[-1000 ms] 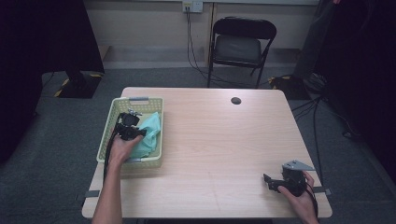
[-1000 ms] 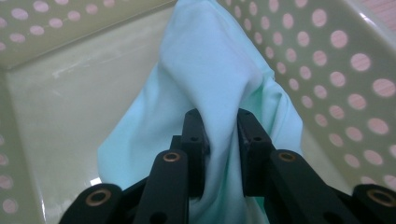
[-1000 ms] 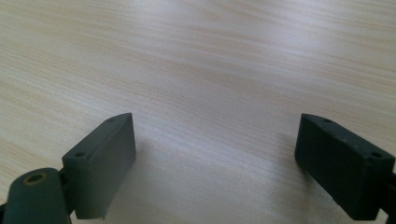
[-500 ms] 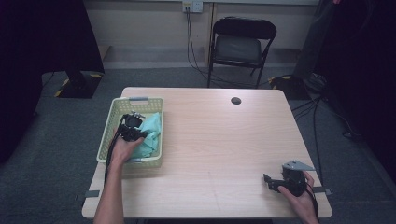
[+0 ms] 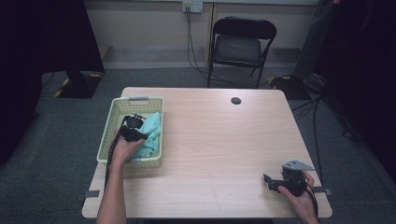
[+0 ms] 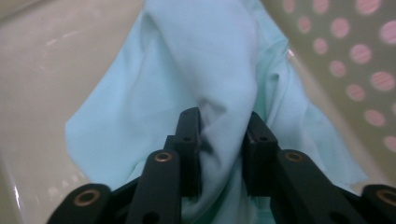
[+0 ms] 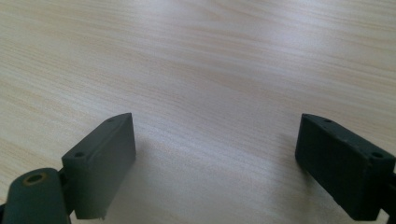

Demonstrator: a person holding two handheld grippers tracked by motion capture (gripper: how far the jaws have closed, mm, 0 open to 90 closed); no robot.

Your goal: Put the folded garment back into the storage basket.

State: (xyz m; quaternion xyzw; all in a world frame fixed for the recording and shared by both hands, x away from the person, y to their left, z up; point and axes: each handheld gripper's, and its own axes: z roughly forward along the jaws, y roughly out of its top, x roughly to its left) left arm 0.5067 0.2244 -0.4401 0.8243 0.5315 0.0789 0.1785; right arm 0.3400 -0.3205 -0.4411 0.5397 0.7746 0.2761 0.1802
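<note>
- The right gripper [image 5: 269, 181] lies low over the near right corner of the wooden table [image 5: 219, 140], held in the person's right hand [image 5: 301, 201]. In the right gripper view its jaws stand wide apart, with nothing but bare wood grain between them.
- The person's left forearm [image 5: 112, 196] reaches in from the near left edge towards the basket.
- The left gripper [image 5: 135, 127] dips into the pale green basket [image 5: 108, 135] at the table's left side. In the left gripper view a fold of the light teal cloth [image 6: 196, 79] runs up between its two black pads; the jaws have just been opening a little, and I cannot tell whether the pads press on the fabric.
- The cloth lies bunched along the right side of the basket, against its perforated wall.
- A small dark disc [image 5: 236, 100] sits near the table's far edge.
- Beyond the table stands a black folding chair [image 5: 242, 46].
</note>
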